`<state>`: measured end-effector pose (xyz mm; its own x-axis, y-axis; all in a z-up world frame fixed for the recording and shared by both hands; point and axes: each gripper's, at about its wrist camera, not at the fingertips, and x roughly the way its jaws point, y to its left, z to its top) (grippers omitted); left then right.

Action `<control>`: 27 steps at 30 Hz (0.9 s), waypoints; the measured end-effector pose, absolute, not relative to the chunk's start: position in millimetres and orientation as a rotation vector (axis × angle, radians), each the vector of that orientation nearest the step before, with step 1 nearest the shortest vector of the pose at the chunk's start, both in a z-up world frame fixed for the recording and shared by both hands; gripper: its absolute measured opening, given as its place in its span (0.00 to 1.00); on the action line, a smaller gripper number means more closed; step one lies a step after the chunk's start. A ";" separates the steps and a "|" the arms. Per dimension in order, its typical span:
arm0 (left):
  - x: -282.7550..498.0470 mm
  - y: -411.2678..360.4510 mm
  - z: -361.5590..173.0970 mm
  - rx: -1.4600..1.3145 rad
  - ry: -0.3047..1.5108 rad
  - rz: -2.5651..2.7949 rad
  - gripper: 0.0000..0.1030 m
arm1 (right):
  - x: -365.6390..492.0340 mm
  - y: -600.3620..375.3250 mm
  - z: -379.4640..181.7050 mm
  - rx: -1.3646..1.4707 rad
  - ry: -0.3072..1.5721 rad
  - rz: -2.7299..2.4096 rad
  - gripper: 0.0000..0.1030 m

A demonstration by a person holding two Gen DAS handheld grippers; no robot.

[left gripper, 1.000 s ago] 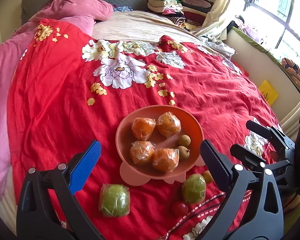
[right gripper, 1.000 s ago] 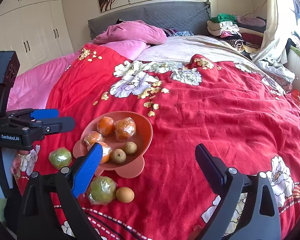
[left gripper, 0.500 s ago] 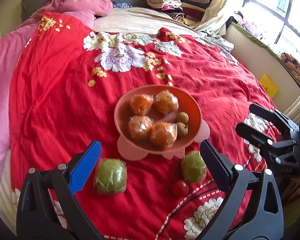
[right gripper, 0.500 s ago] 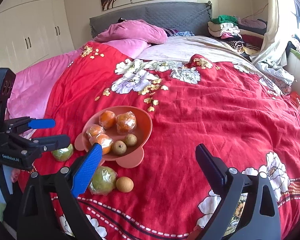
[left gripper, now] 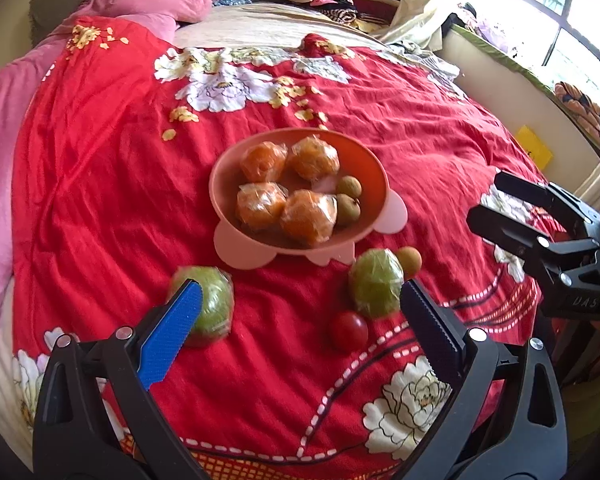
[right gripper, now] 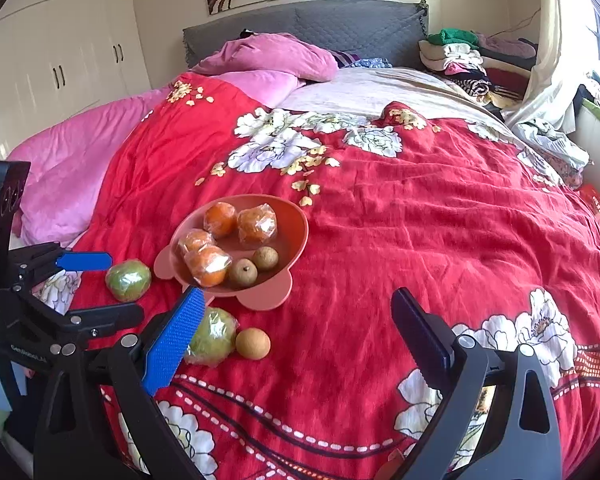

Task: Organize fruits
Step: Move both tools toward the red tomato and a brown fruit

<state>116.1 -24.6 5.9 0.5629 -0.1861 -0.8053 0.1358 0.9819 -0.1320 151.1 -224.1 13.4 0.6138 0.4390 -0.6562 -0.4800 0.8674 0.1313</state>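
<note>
Now left gripper (left gripper: 300,312) pulled back, held wide open, empty; right gripper (right gripper: 296,320) open too. Green fruit (left gripper: 208,304) seen near left, outside bowl (left gripper: 224,176). Pick-up likely next.

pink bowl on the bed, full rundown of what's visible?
The pink bowl is a shallow, round, matte dish that looks like plastic, with paler rounded tabs jutting from its base. It sits upright on the red floral bedspread. Inside lie four plastic-wrapped oranges and two small brown longans. Neither set of tongs touches it; two wrapped green fruits, another longan and a red tomato lie outside, nearer the cameras.
</note>
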 end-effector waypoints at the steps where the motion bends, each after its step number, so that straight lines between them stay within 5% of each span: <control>1: 115.0 -25.9 4.8 -0.053 0.957 -0.192 0.90 | 150.3 -224.3 12.8 -0.061 0.742 0.530 0.91; 14: 100.3 -38.1 -7.0 -0.024 0.986 -0.210 0.90 | 138.5 -229.6 1.7 -0.088 0.774 0.526 0.91; 27: 91.3 -50.4 -16.1 -0.035 1.007 -0.264 0.66 | 127.4 -235.6 -9.0 -0.096 0.799 0.526 0.91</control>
<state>91.3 -50.4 -16.1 0.5056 -0.2350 -0.8301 0.2024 0.9676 -0.1506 127.4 -235.6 -9.0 0.5765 0.4132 -0.7049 -0.4841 0.8677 0.1127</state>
